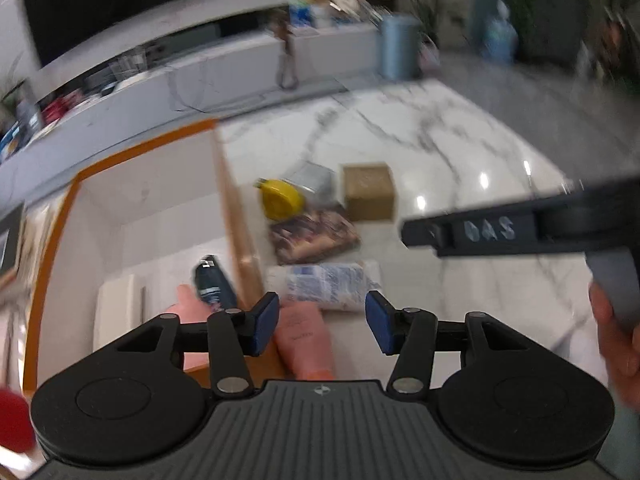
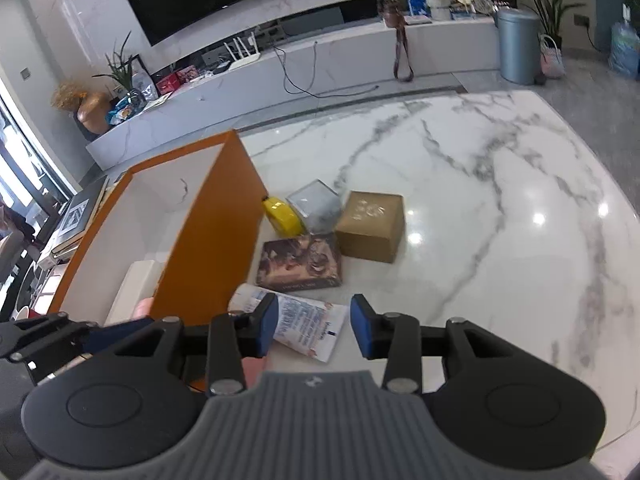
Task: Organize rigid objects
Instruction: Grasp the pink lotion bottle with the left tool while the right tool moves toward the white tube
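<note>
Orange box (image 2: 216, 220) left of both empty, wide tongs (image 2: 313, 330), packet (image 2: 308, 326) just ahead, possibly a pouch.

Bin (image 2: 224, 216) at 9 o'clock on table (image 2: 500, 200); tape measure (image 2: 282, 216), carton (image 2: 372, 226), book (image 2: 300, 264) just beside it, 3 o'clock; bottle (image 1: 212, 286) inside bin.

Each tool, left tool (image 1: 322, 322) and right tool (image 2: 313, 326), is matte black: two round discs, jointed link arms with silver screws, a ribbed grey centre plate bearing a small white emblem, and blue pads (image 1: 266, 324) on the fingers. The right tool's side shows pale raised letters. A bare hand (image 1: 618, 344) grips a grey handle.
</note>
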`<state>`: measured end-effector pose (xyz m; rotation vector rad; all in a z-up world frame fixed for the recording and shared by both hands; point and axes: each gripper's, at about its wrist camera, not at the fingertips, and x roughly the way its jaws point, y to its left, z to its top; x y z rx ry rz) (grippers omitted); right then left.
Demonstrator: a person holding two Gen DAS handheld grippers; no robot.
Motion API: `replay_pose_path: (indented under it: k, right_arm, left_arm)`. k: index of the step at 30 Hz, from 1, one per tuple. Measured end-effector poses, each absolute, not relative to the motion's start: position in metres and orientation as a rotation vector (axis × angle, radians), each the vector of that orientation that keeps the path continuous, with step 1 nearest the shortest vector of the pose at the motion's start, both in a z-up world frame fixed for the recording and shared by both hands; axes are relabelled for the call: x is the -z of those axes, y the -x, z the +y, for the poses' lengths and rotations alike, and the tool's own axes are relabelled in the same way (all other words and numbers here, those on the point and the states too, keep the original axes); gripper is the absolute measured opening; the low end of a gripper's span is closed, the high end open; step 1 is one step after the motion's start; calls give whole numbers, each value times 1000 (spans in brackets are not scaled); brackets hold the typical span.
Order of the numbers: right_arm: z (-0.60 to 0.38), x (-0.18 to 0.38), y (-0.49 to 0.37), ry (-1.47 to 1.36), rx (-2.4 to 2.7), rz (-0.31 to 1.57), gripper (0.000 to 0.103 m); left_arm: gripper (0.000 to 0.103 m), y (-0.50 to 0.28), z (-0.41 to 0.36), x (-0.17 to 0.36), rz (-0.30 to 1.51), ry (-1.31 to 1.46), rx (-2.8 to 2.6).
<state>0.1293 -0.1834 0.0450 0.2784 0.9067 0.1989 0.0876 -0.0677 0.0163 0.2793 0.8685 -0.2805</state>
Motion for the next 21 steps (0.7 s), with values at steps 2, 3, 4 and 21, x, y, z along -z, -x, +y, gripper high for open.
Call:
replay_pose_path:
  k: [2, 3, 4, 21]
  right_arm:
    - [-191, -42, -130, -293, -195, 915, 41]
    - [-194, -40, -131, -299, -193, 918, 42]
    - [-197, -38, -131, -305, -190, 919, 44]
    - [-204, -21, -136, -334, -211, 946, 47]
  left_arm:
    - [60, -90, -80, -9, 894, -364, 298]
    - [60, -94, -85, -4, 927, -400, 287]
    - [60, -97, -87, 0, 950, -411, 272]
    - [46, -116, -94, 23, 1053, -476, 143]
